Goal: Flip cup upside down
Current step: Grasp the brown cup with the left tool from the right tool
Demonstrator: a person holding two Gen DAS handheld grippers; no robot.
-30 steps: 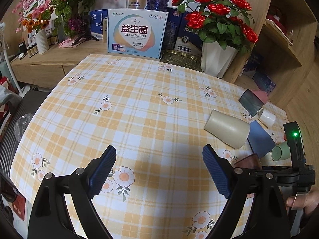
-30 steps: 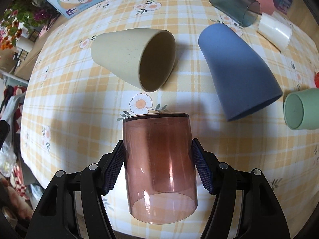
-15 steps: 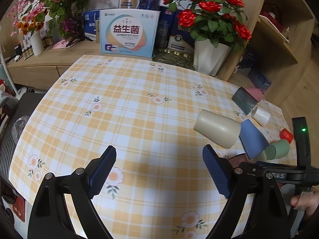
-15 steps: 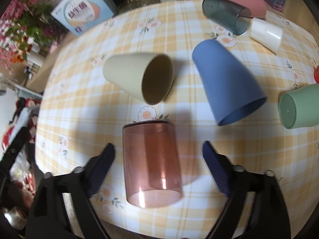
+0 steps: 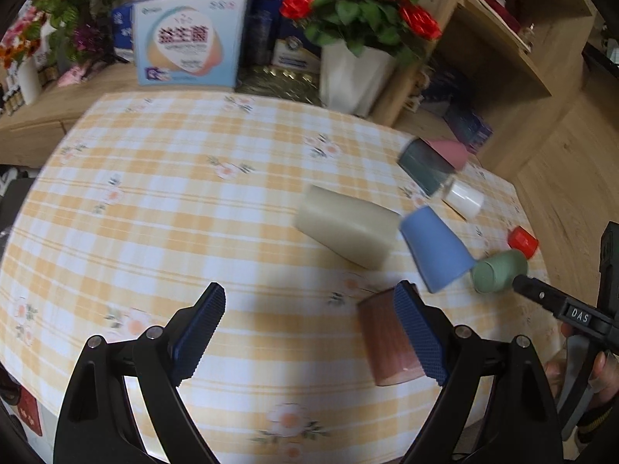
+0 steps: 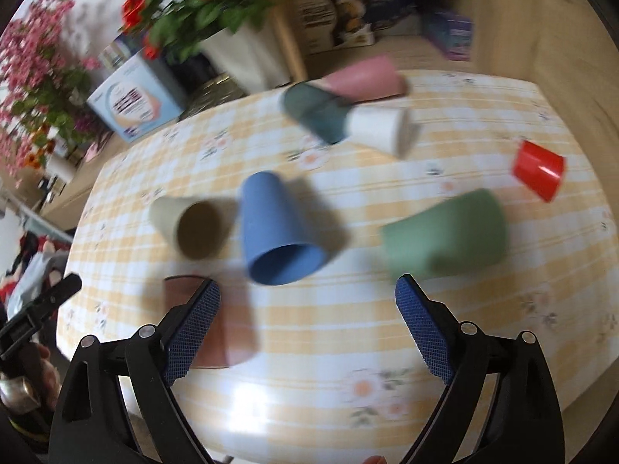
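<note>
Eight cups on a checked, flower-printed surface point(image 5: 162, 201), one of each colour: brown translucent cup point(image 6: 228, 332) standing mouth-down just in front of the blue cup point(image 6: 274, 228), with cream point(image 6: 189, 224) just left of blue, green point(image 6: 445, 232) right of it, and red point(image 6: 537, 170), white point(image 6: 381, 129), dark grey point(image 6: 315, 114) and pink point(image 6: 363, 77) beyond. Two grippers, left hand-held gripper point(image 5: 309, 336) and right hand-held gripper point(image 6: 307, 328), both spread wide and holding nothing. Beyond blue, off the surface: one white vase of red roses point(image 5: 356, 73), one printed box point(image 5: 187, 38), wooden shelving point(image 5: 503, 50).
</note>
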